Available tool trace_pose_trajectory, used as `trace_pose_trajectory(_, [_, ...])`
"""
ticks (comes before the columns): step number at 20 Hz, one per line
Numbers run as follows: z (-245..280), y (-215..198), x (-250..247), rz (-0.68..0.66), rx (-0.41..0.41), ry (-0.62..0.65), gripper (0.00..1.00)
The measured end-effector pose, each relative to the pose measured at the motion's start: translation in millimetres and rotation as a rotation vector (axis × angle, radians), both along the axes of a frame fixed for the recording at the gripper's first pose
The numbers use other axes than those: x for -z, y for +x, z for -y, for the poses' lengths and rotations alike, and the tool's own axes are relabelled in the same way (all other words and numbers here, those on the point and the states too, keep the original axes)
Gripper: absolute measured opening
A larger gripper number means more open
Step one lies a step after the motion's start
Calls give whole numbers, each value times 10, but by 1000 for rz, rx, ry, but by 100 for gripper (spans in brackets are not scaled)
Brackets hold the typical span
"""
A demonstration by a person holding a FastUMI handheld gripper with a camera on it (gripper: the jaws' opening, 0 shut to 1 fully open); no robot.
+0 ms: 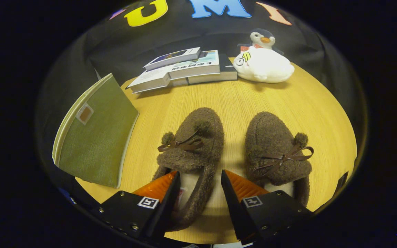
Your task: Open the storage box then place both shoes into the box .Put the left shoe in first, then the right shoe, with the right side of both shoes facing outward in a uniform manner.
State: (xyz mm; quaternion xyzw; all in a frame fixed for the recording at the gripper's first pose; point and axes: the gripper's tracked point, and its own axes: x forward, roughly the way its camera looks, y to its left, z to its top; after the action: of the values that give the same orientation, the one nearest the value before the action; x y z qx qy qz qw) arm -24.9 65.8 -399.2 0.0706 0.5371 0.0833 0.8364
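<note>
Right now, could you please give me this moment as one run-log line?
hand-held gripper: open, astride left shoe side wall | right shoe: on table | green storage box: folded flat

Warm overhead light, table (253, 100) bright w/ soft shadows, sharp focus, heavy fisheye bending at edges.

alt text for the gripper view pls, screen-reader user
The gripper is open, its jaws straddling the inner side wall of the left of two brown fuzzy bow-tied slippers on a round wooden table. The other slipper lies beside it, a folded green fabric box beside the pair, stacked books and a white plush toy beyond.
</note>
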Motion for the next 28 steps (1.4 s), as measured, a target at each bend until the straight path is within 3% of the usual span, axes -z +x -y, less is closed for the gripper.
trace_pose_trajectory(2, [-41,18,7,-9,17,33,75])
trace_pose_trajectory(3, [-28,23,14,-16,34,37,50])
trace_pose_trajectory(4, [-37,7,33,-27,39,42,45])
trace_pose_trajectory(6, [16,20,-24,-25,71,41,45])
trace_pose_trajectory(7, [-4,20,26,-50,87,63,17])
trace_pose_trajectory(9, [45,16,-7,-66,129,72,17])
trace_pose_trajectory(11, [38,21,-11,-94,184,108,0])
trace_pose_trajectory(19, [-204,217,-612,-80,245,244,0])
trace_pose_trajectory(28, [-722,527,-1406,-12,237,347,0])
